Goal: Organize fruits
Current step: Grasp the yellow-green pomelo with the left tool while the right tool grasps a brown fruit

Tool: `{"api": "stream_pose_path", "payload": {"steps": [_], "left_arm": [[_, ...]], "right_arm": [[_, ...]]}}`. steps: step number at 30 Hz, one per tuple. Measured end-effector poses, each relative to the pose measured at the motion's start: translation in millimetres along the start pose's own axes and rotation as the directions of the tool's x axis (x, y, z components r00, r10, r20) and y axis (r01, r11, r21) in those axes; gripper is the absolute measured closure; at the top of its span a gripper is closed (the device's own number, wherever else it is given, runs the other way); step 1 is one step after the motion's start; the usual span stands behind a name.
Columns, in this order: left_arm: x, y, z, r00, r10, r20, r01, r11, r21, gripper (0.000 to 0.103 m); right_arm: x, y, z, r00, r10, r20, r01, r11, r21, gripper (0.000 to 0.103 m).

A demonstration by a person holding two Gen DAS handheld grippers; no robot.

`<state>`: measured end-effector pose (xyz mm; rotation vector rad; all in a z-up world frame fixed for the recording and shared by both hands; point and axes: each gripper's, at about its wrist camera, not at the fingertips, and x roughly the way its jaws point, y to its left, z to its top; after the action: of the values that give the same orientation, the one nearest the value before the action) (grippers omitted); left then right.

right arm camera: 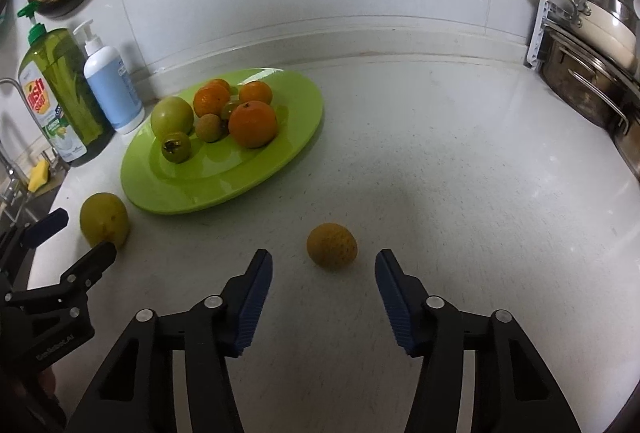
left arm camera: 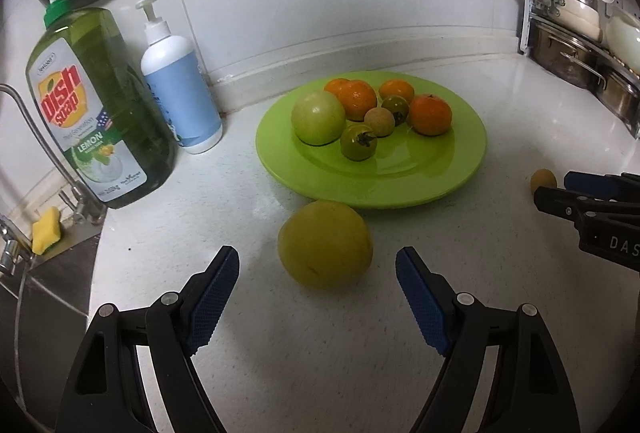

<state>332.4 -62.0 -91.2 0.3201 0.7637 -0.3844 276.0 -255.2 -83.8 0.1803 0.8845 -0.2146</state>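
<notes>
L gripper (left arm camera: 317,275) angled down at the counter (left arm camera: 520,153), jaws wide, yellow-green fruit (left arm camera: 325,244) just ahead betw tips, untouched, near green plate (left arm camera: 460,169). R gripper (right arm camera: 324,273) also angled down, jaws narrower but apart, small brown-orange fruit (right arm camera: 332,245) ahead, not gripped.

Left gripper (left arm camera: 318,273): black angular linkage arms, triangular cutouts, silver round rivets at pivots, blue ribbed pads on inner finger faces. Right gripper (right arm camera: 324,273): same build, narrower blue pads. White lettering on black housings, visible at 3 and 8 o'clock edges.
</notes>
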Motion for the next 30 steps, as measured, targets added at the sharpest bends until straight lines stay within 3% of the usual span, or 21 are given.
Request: {"api": "stream_pose_path", "payload": {"steps": [19,30], "left_arm": [[12.9,-0.1,4.3,0.999,-0.034,-0.03,0.033,0.999,-0.024,0.051],[11.2,1.3,3.3,0.999,-0.046,-0.029,0.045,0.998,-0.032,0.052]], "right_arm": [[13.8,-2.7,7.2,1.0,-0.003,-0.026,0.003,1.0,-0.001,0.072],[12.2,0.2,7.1,1.0,-0.009,-0.01,0.008,1.0,-0.025,0.073]]}}
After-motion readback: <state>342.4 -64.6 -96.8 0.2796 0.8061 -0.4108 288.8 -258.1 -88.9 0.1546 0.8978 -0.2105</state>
